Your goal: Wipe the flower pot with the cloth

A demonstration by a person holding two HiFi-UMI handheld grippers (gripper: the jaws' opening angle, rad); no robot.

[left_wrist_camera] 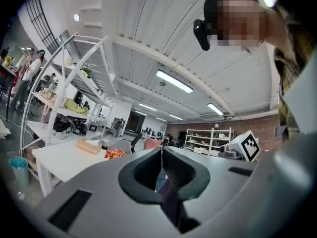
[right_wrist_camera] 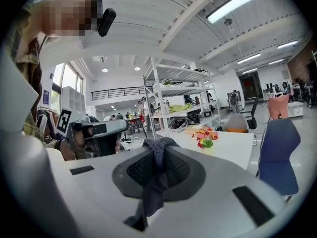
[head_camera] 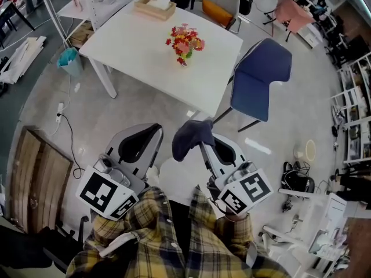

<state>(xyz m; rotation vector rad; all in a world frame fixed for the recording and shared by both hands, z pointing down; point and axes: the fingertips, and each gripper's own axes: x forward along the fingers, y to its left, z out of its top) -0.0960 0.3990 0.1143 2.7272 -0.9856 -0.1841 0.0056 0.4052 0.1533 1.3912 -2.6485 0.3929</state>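
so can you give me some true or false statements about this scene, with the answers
1. The right hand-held gripper is shut on a dark cloth. True.
2. The flower pot stands on the floor. False: it stands on the white table.
3. The left hand-held gripper holds a second cloth. False: its jaws are together and no cloth hangs from it.
4. A blue chair stands beside the table. True.
5. The cloth is touching the flower pot. False: the cloth is held well short of the table.
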